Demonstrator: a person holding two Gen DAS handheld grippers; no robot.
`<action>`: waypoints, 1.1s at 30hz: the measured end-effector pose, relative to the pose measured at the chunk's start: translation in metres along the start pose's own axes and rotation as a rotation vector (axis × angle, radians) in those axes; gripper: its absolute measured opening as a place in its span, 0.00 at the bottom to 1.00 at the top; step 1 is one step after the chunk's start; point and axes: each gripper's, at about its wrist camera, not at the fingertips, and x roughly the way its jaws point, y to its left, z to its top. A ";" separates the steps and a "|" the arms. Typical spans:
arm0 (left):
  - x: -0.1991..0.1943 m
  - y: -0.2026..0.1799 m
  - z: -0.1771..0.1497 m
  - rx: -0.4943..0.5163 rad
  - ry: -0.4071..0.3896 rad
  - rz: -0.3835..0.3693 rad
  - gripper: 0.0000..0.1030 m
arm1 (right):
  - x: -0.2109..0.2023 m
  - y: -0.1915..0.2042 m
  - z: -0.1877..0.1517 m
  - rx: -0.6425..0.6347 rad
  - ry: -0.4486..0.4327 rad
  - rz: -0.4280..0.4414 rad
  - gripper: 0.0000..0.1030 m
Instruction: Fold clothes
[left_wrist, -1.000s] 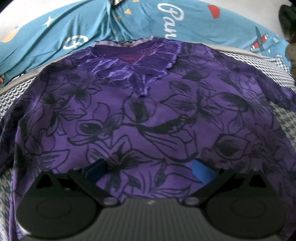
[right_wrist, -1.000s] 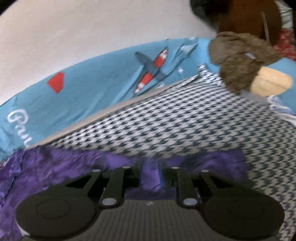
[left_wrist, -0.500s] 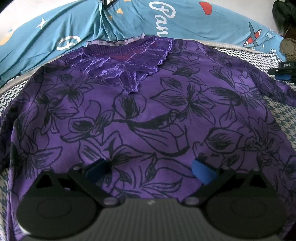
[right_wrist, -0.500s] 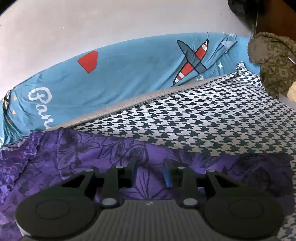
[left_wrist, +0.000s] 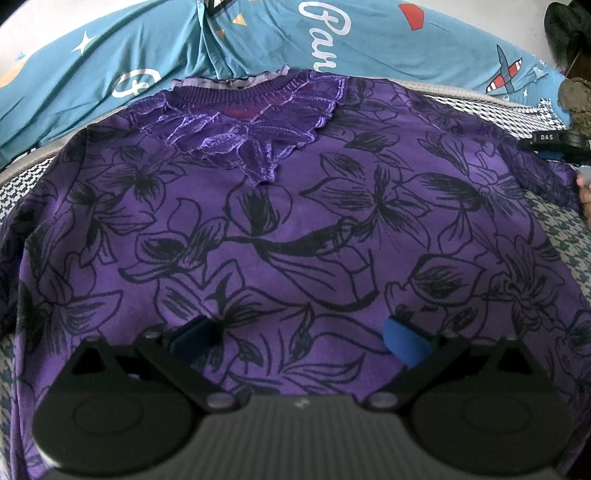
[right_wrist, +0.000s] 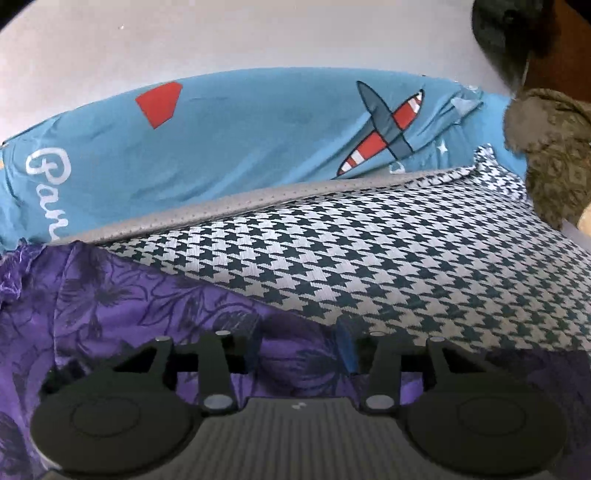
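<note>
The left gripper (left_wrist: 299, 339) hangs over the lower body of the purple top (left_wrist: 295, 236), its blue-padded fingers (left_wrist: 404, 345) spread wide with nothing between them. Ahead of the fingers the top lies flat and face up on the houndstooth cover (left_wrist: 561, 236), black flowers across its front. Farther ahead is the lace neckline (left_wrist: 251, 122), and beyond it the teal sheet (left_wrist: 258, 40) with white lettering. Far off to the right of the fingers, the right gripper's black body shows at the sleeve's end.

The right gripper (right_wrist: 301, 349) sits low over the sleeve (right_wrist: 147, 302), fingers (right_wrist: 345, 350) partly apart, the gap between them narrower than on the left. Purple cloth lies under and between the tips; whether they pinch it I cannot tell. Just beyond the fingers the sleeve's edge gives way to the houndstooth cover (right_wrist: 406, 251), then a grey band (right_wrist: 221, 206), then the teal sheet (right_wrist: 240, 140) with a plane print. Far right of the fingers sits a brown bundle (right_wrist: 554, 155).
</note>
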 end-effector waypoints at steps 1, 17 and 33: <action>0.000 0.000 0.000 0.000 0.000 0.000 1.00 | 0.002 0.001 0.000 -0.008 -0.001 0.002 0.43; 0.002 -0.001 0.001 -0.002 0.000 0.004 1.00 | 0.001 0.007 0.006 0.029 -0.054 -0.028 0.03; -0.004 -0.012 -0.004 0.051 0.010 -0.027 1.00 | -0.010 0.006 0.016 0.074 -0.034 -0.086 0.02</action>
